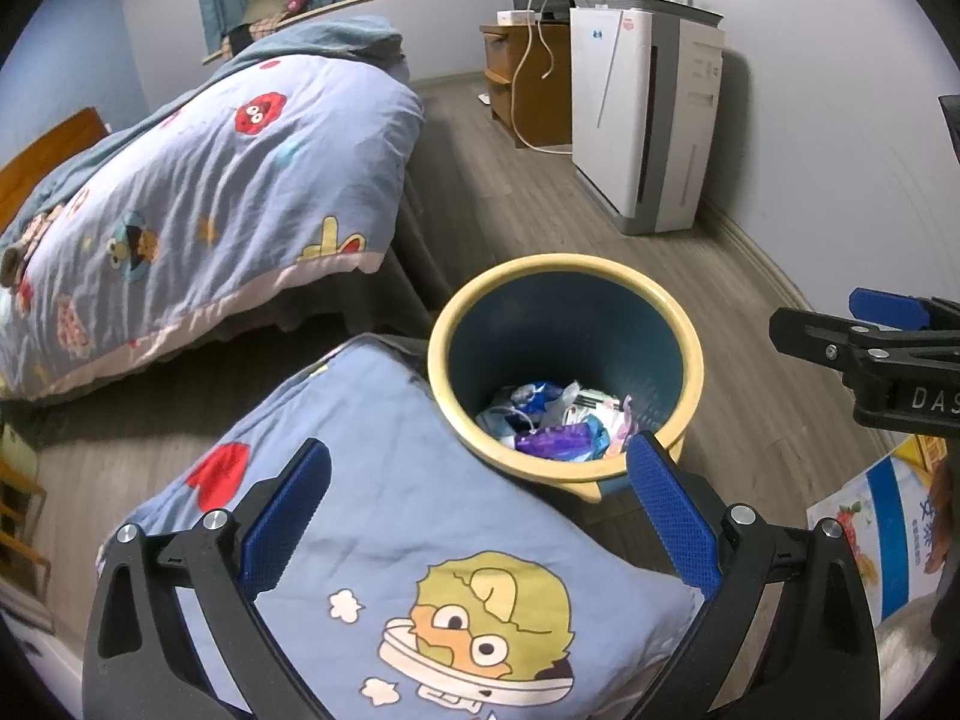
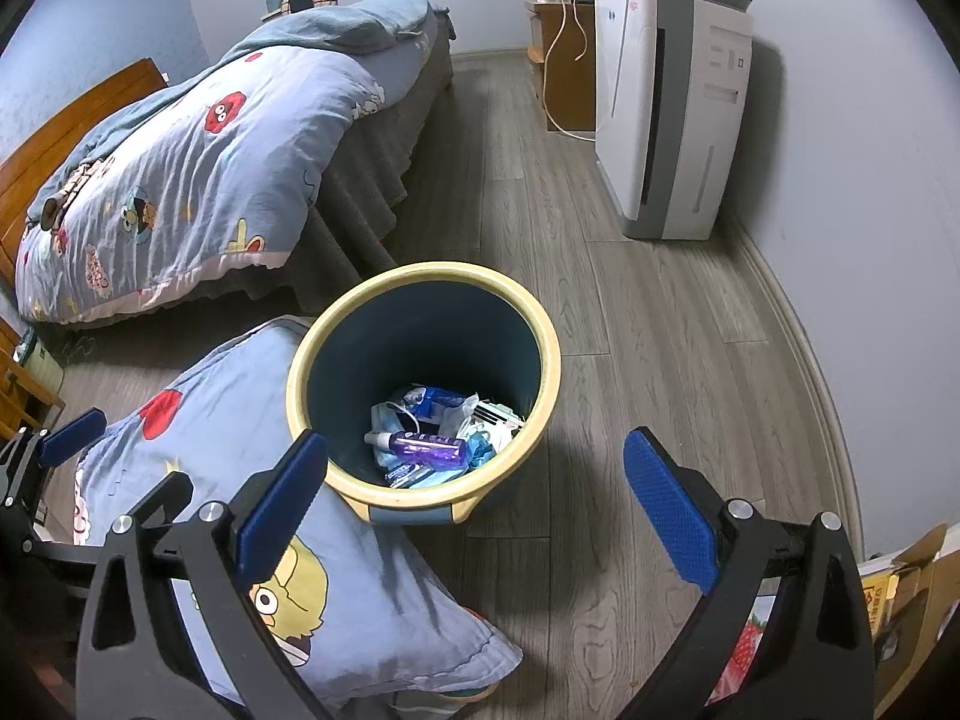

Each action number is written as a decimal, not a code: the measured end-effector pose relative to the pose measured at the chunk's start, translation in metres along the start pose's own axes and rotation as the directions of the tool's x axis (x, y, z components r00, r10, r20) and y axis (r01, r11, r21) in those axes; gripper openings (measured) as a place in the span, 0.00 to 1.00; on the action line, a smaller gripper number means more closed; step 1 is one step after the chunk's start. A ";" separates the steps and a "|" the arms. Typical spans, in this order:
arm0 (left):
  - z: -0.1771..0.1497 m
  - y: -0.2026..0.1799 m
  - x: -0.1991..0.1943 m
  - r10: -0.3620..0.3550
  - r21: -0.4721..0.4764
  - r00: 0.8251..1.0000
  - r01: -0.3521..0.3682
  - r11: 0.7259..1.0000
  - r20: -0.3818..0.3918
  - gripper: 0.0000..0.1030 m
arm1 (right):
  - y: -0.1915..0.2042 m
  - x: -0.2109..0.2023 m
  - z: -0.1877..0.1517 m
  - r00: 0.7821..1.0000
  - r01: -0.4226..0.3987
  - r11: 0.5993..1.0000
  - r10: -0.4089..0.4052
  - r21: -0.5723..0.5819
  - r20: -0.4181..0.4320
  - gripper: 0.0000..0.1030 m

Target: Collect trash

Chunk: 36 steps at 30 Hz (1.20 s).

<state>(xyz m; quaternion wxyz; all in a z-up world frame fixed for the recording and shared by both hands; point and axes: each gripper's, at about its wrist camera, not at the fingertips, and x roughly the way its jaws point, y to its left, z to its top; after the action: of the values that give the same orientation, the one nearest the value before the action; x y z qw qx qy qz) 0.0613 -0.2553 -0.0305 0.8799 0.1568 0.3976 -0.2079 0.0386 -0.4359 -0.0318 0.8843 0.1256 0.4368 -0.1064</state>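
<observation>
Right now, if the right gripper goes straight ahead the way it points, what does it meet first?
Probably the trash bin: the open right gripper looks down at its near yellow rim, slightly left of centre. Nothing shows in between. Depth is unclear, so it could pass over the rim into the trash inside.

Bin (image 2: 543,354): dark teal inside, pale yellow rim. Bottle (image 2: 429,447) in bin: translucent purple, white cap. Wrappers around it: blue, white. Pillow (image 1: 372,450): light blue, red heart, yellow cartoon face, small white puffs. Quilt (image 2: 180,168) on bed: same light blue, red and blue cartoon monsters, pink edge. Floor (image 2: 630,330): grey wood grain. Air purifier (image 2: 678,102): white, grey side panel. Cabinet (image 1: 528,84): orange-brown wood. Left tool (image 1: 480,519), right tool (image 2: 474,501): black frames, blue textured pads.
</observation>
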 end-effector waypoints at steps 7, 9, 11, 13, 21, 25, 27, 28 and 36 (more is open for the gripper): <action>0.000 0.001 -0.001 -0.001 0.001 1.000 0.001 1.000 0.001 0.95 | 0.004 0.000 0.000 1.000 0.006 1.000 -0.006 -0.007 -0.001 0.94; 0.000 0.000 -0.001 0.002 0.002 1.000 -0.002 1.000 0.000 0.95 | 0.005 0.000 -0.001 1.000 0.006 1.000 -0.006 -0.008 -0.002 0.94; 0.000 0.000 -0.001 0.002 0.003 1.000 -0.002 1.000 0.001 0.95 | 0.005 0.000 -0.001 1.000 0.009 1.000 -0.009 -0.010 -0.001 0.94; 0.000 0.000 -0.002 0.002 0.003 1.000 -0.002 1.000 0.001 0.95 | 0.005 0.000 -0.001 1.000 0.010 1.000 -0.010 -0.011 0.001 0.94; 0.000 -0.001 -0.002 0.003 0.002 1.000 -0.003 1.000 0.001 0.95 | 0.004 0.001 -0.001 1.000 0.012 1.000 -0.012 -0.007 -0.003 0.94; 0.000 -0.002 -0.002 0.004 0.001 1.000 -0.004 1.000 0.001 0.95 | 0.003 0.001 -0.001 1.000 0.011 1.000 -0.011 -0.009 -0.003 0.94; 0.000 -0.002 -0.002 0.004 0.002 1.000 -0.004 1.000 0.001 0.95 | 0.003 0.001 -0.001 1.000 0.013 1.000 -0.013 -0.010 -0.003 0.94; 0.000 -0.002 -0.002 0.004 0.001 1.000 -0.004 1.000 0.001 0.95 | 0.003 0.001 -0.001 1.000 0.013 1.000 -0.013 -0.009 -0.004 0.94; 0.000 -0.002 -0.001 0.004 0.001 1.000 -0.004 1.000 0.001 0.95 | 0.001 0.002 0.000 1.000 0.015 1.000 -0.015 -0.008 -0.006 0.94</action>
<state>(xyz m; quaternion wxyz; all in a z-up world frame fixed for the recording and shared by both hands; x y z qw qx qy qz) 0.0593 -0.2568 -0.0299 0.8804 0.1579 0.3968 -0.2061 0.0403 -0.4356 -0.0336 0.8827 0.1191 0.4409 -0.1108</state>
